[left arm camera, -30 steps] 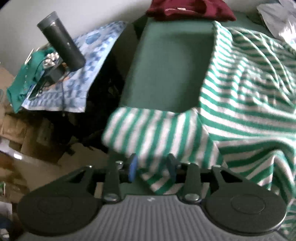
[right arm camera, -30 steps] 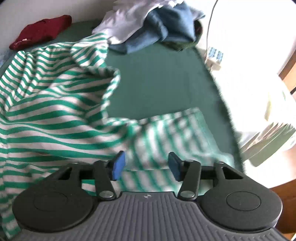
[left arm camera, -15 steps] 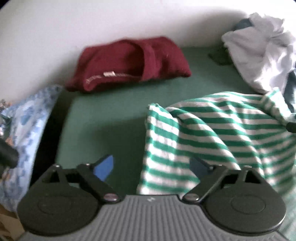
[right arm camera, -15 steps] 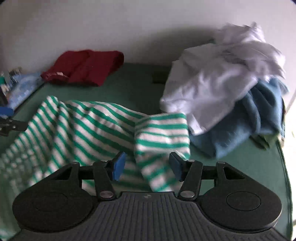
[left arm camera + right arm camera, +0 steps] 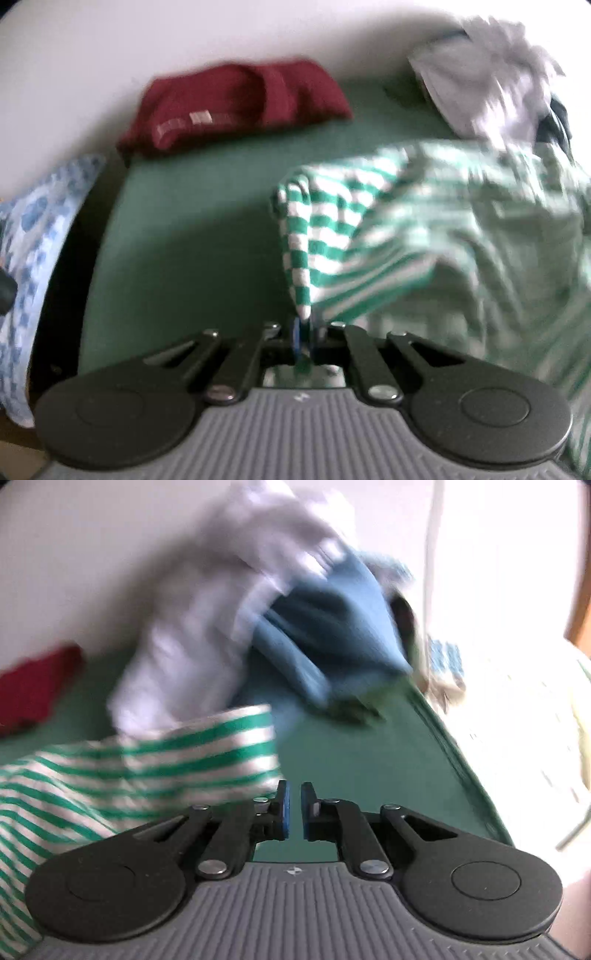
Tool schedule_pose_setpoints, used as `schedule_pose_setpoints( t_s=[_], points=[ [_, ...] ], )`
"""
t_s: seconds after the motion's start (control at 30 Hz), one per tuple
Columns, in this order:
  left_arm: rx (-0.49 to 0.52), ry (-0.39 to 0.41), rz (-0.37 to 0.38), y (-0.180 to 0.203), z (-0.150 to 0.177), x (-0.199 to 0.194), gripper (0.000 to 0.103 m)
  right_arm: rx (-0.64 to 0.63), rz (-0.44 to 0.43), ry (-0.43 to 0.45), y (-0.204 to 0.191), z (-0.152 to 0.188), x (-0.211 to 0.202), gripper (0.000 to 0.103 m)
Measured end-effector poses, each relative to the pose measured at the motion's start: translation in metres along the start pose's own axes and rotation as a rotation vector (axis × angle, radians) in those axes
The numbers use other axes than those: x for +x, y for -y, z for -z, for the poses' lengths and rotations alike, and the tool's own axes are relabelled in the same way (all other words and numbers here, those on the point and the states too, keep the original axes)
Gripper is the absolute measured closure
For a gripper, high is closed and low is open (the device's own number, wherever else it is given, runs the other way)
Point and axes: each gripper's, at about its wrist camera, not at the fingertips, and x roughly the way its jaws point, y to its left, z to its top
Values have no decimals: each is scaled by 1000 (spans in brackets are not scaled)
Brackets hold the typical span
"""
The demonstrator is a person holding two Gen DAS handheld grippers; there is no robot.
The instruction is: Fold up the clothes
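Left hand-held gripper (image 5: 302, 334) closing – pinching striped shirt (image 5: 325, 236)

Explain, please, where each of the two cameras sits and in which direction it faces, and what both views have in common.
Left wrist: on the left gripper, facing down along its fingers over the green table; jaws closing on a corner of the striped shirt; no hand visible.
Right wrist: on the right gripper, facing the white and blue pile; jaws closing, nothing between them; shirt beside its left finger.
Shared: striped shirt, table, red garment, pile.
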Motion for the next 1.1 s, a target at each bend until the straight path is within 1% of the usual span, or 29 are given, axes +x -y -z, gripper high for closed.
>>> schedule_pose_setpoints(
  t_s=[0.03, 0.07, 0.1, 0.13, 0.17, 0.2, 0.23, 0.27, 0.3, 0.33, 0.4, 0.43, 0.47, 0.5, 0.53, 0.57, 0.6, 0.63, 0.7, 0.8, 0.87, 0.93, 0.97, 1.0, 1.1],
  points=[
    [19, -8, 14, -2, 1, -4, 89, 29, -6, -31, 11, 1, 4, 82],
    [39, -17, 28, -3, 2, -7, 79, 75, -31, -26, 20, 2, 1, 80],
    [52, -19, 42, -6, 2, -11, 42, 96, -51, -4, 23, 0, -3, 72],
    [32, 12, 59, -13, -5, -15, 26, 116, -71, 17, 26, -1, -8, 62],
    [9, 45, 72, -20, -13, -19, 9, 110, -89, 37, 24, -4, -11, 57],
    [-27, 90, 71, -28, -23, -20, 5, 100, -118, 52, 20, -8, -12, 46],
    [-74, 95, 83, -37, -33, -14, 4, 91, -151, 55, 14, -12, -11, 38],
    [-123, 96, 100, -45, -44, -7, 5, 86, -179, 47, 7, -17, -5, 36],
    [-190, 67, 145, -55, -53, 7, 5, 80, -196, 32, 3, -21, -1, 33],
    [-258, 29, 195, -63, -61, 25, 5, 67, -194, 11, -4, -25, 6, 33],
    [-346, -59, 220, -69, -70, 59, 14, 28, -135, 1, -17, -27, 18, 33],
    [-355, -84, 226, -68, -74, 72, 8, -2, -96, 8, -22, -27, 23, 33],
    [-336, -65, 228, -62, -78, 74, 17, -31, -56, 15, -27, -26, 28, 33],
    [-321, -51, 235, -57, -82, 76, 39, -50, -38, 12, -29, -25, 33, 36],
    [-332, -73, 267, -52, -84, 81, 53, -51, -59, -4, -28, -26, 36, 53],
    [-340, -90, 295, -47, -85, 85, 78, -53, -81, -19, -28, -26, 39, 67],
    [-326, -84, 296, -39, -85, 85, 93, -54, -102, -34, -28, -27, 42, 86],
    [-309, -75, 294, -32, -85, 84, 97, -71, -104, -9, -31, -30, 34, 91],
    [-257, 4, 238, -23, -91, 70, 97, -105, -108, 43, -39, -37, 18, 92],
    [-250, 173, 148, -29, -113, 35, 97, -144, -145, 160, -50, -57, -8, 93],
    [-222, 266, 45, -32, -127, 20, 97, -132, -148, 244, -53, -73, -18, 94],
    [-193, 352, -52, -34, -140, 6, 96, -149, -111, 348, -59, -85, -22, 94],
    [-185, 359, -67, -35, -143, 8, 94, -162, -93, 373, -62, -88, -17, 94],
    [-175, 362, -82, -34, -146, 12, 93, -175, -75, 398, -65, -91, -12, 94],
    [-105, 274, -144, -22, -139, 54, 92, -232, 6, 386, -77, -88, 22, 95]
  ],
)
